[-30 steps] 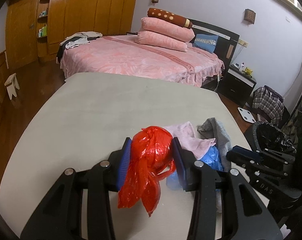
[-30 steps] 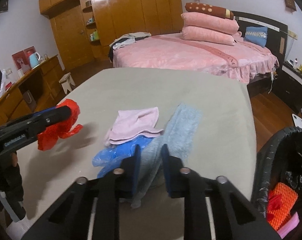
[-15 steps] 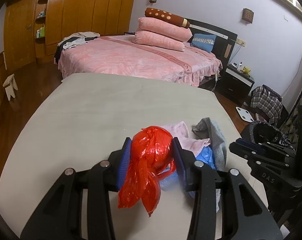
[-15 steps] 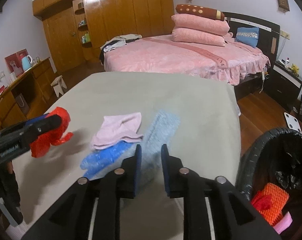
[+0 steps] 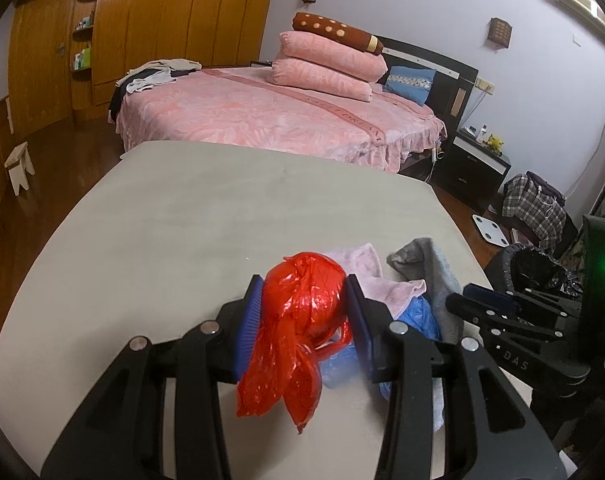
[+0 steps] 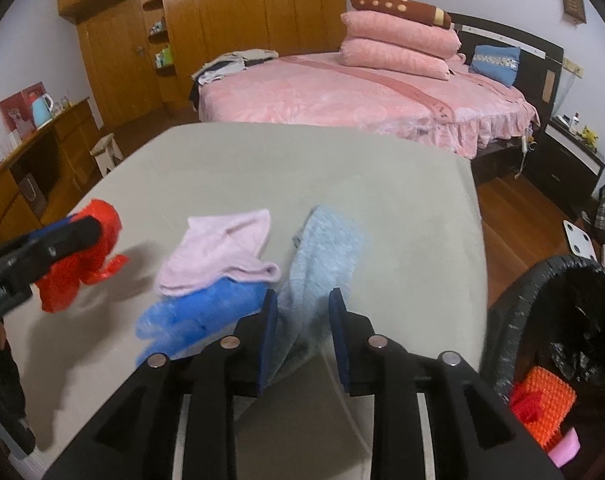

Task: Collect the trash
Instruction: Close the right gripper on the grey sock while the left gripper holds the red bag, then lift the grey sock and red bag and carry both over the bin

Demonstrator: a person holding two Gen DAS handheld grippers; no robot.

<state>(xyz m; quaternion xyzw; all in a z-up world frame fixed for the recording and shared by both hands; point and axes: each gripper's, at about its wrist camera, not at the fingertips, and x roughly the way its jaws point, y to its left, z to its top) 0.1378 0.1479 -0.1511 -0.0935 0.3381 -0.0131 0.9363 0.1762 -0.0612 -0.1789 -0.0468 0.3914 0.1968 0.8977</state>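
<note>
Red bag (image 5: 302, 312) in L gripper (image 5: 302, 314); R gripper (image 6: 302, 308) opening over grey cloth (image 6: 322, 256).

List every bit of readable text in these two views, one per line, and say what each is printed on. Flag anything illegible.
"DAS": on the black body of the right gripper, seen from the left wrist camera.
White lettering on the left gripper, seen from the right wrist camera: cut off at the frame edge and blurred, not readable.
Woven lettering on the pink bedspread stripe: too small to read.
Red box on the wooden sideboard: print too blurred.
</note>
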